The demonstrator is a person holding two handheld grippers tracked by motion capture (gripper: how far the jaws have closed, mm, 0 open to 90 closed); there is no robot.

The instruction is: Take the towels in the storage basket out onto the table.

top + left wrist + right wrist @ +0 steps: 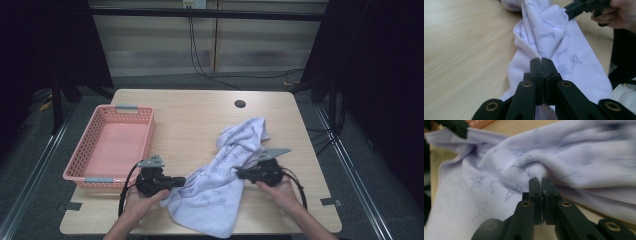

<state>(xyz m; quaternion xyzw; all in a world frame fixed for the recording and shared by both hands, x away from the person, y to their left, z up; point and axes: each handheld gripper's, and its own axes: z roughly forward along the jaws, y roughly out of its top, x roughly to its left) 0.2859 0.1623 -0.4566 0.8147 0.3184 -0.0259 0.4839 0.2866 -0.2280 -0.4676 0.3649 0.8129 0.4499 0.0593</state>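
We have the pale printed garment (pixel 225 175) lying crumpled on the near half of the table (pixel 190 120), its lower edge hanging over the front rim, and both our grippers are pinched tight on it: the left gripper (pixel 181 181) on a hemmed edge at its left side, the right gripper (pixel 241 174) on a bunched fold at its right. We judge this to be the grasping step just completed, with the pink basket (pixel 85 150) standing apart to the left. Next we should lift and draw both hands apart evenly, keeping the thin cloth from slipping out of either pinch.
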